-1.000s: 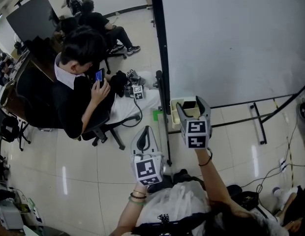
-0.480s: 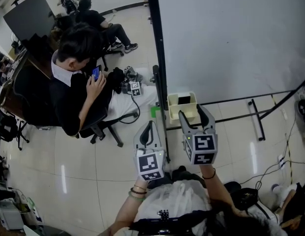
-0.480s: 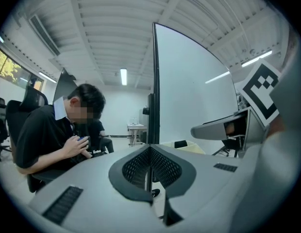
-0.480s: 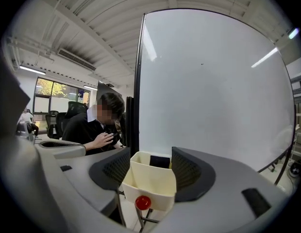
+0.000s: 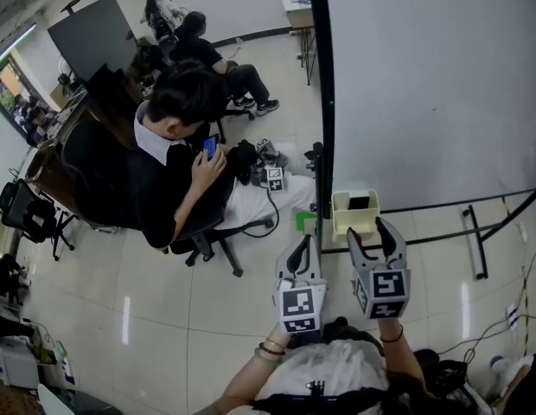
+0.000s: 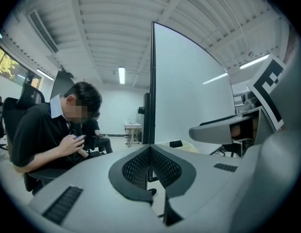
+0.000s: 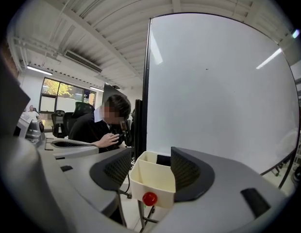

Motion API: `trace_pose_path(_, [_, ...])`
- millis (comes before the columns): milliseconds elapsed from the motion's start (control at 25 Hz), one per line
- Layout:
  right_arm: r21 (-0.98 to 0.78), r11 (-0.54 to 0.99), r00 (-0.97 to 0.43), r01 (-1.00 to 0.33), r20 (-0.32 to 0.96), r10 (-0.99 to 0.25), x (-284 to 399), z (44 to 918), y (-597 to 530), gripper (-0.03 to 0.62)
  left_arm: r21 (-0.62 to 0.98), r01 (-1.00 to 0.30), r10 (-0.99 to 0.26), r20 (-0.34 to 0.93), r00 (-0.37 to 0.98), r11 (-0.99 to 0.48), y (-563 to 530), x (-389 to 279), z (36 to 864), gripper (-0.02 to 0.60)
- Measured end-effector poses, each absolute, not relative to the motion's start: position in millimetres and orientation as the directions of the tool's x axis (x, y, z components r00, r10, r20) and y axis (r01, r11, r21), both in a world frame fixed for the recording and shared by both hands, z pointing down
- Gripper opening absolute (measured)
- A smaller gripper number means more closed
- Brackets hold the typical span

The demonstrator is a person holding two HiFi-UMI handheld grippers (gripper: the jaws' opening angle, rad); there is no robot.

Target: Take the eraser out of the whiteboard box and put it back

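Note:
A cream whiteboard box (image 5: 341, 221) hangs at the lower left corner of the whiteboard (image 5: 424, 76), with the black eraser (image 5: 359, 202) lying in its far compartment. My right gripper (image 5: 370, 230) sits just short of the box and points at it. Its jaws are closing with nothing between the pads. In the right gripper view the box (image 7: 153, 181), with a red knob (image 7: 149, 198) on its front, shows between the jaws, and the eraser (image 7: 163, 160) peeks over the rim. My left gripper (image 5: 296, 245) hangs to the left, shut and empty.
A seated person (image 5: 177, 158) looks at a phone to the left of the board's black post (image 5: 324, 119). An office chair (image 5: 207, 227) and gear on the floor (image 5: 268, 167) lie near the post. The board's stand legs (image 5: 471, 236) run along the tiles to the right.
My right gripper has drawn back from the box, which its jaws flanked a second ago, toward my body. The left gripper stays shut beside it.

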State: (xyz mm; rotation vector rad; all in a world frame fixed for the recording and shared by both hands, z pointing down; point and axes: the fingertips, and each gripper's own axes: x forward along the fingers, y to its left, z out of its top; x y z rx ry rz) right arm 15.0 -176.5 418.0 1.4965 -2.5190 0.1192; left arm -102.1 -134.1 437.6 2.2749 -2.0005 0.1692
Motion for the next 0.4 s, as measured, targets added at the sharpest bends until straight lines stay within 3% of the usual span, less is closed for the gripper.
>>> trace_pose_path(400, [0.015,0.505,-0.490,-0.863,0.214,-0.845,-1,415,-179,0.265,-0.002,-0.996,-0.987,0.134,0.092,-0.093,-135,-116,425,0.003])
